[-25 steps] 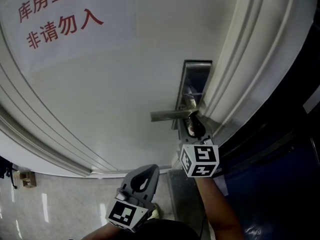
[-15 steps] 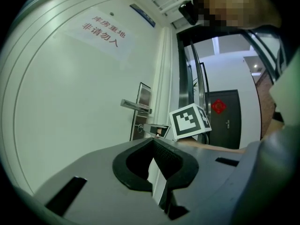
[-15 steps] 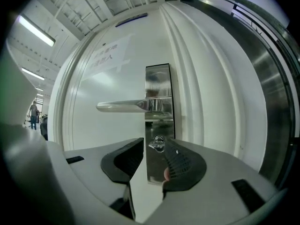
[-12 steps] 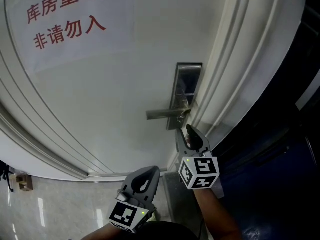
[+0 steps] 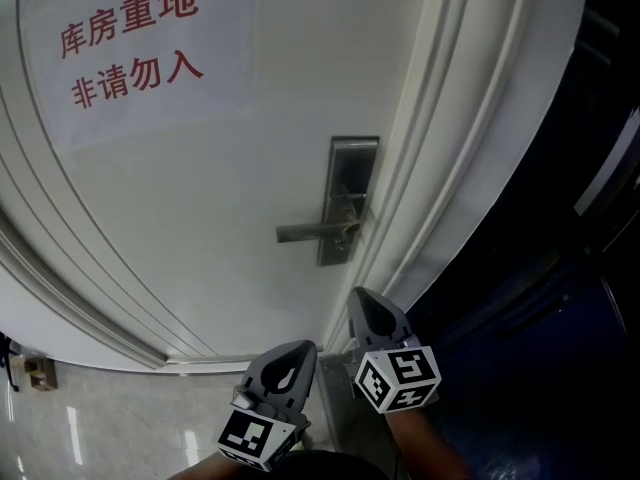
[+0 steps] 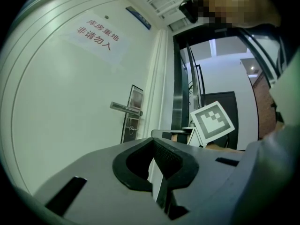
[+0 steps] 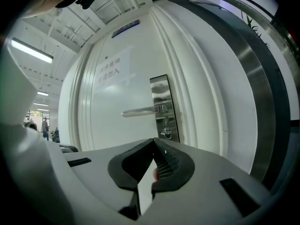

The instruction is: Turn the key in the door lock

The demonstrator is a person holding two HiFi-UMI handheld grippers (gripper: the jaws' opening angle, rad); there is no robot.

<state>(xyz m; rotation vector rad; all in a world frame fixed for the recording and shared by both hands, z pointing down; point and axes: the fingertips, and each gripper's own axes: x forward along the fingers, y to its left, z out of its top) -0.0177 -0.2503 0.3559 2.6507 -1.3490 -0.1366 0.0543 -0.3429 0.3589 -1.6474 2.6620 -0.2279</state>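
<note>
Both grippers level and closed, short of the door; key in the lock.

Nearest, the grey left gripper (image 5: 296, 352) sat low by the person's body and pointed level at the door, its jaws pressed together on nothing. Just beside it and slightly further forward, the grey right gripper (image 5: 362, 304) also pointed level, jaws closed and empty. Well beyond both, the small silver key (image 7: 165, 134) sat in the keyhole low on the brushed-metal lock plate (image 5: 348, 173), under the horizontal metal lever handle (image 5: 308, 232). Higher on the white panelled door (image 5: 230, 168) hung a paper notice with red characters (image 5: 130, 48).
</note>
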